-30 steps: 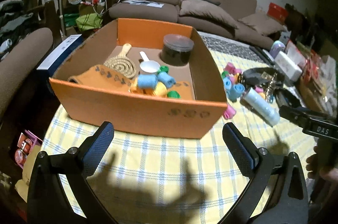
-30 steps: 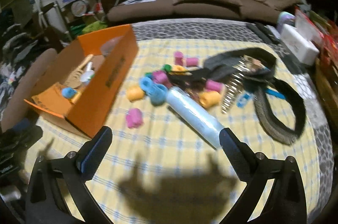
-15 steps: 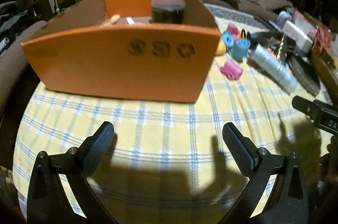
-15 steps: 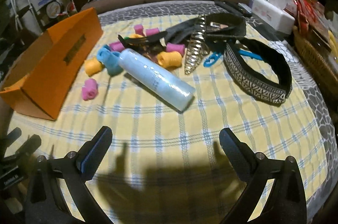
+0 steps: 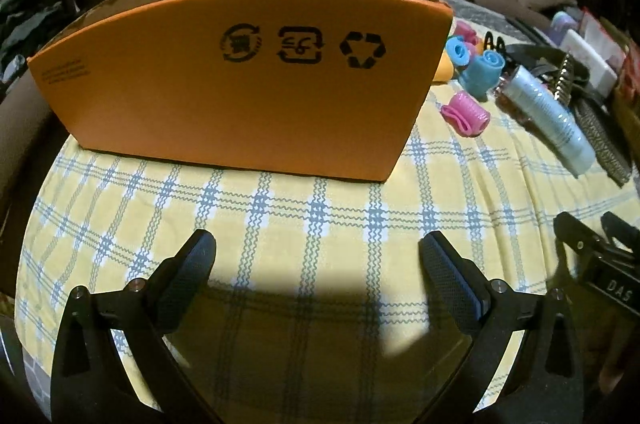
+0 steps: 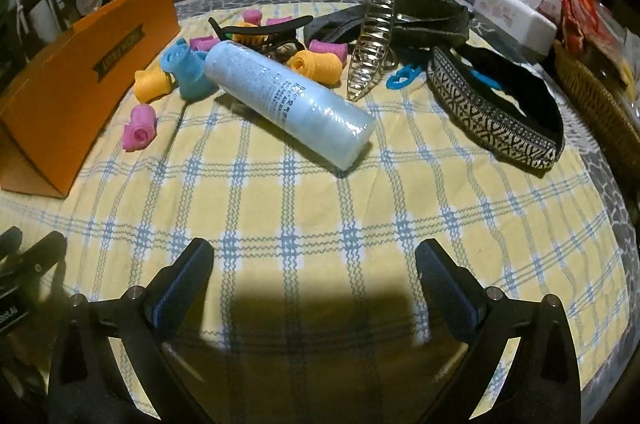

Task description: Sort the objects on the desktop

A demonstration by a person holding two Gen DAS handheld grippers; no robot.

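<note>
**Now both tongs sit low and empty**

Lately both cameras have dropped toward the tabletop [image 6: 320, 207]; a second ago they looked down into the box. Left tongs [image 5: 316, 260] and right tongs [image 6: 314, 264] gape wide, holding nothing, so I judge the next pick hasn't begun. The left view shows only the box [image 5: 240, 79] wall. The right view shows the bottle [image 6: 288, 99] mid-tabletop, rollers [image 6: 140, 131] beside the box, bands [image 6: 492, 115] toward the far right edge.

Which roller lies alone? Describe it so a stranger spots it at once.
Start at the orange box on the checked tablecloth. Just off its near corner lies the pink roller. Unlike the yellow rollers and blue rollers bunched against the pale blue bottle, it touches nothing.
</note>
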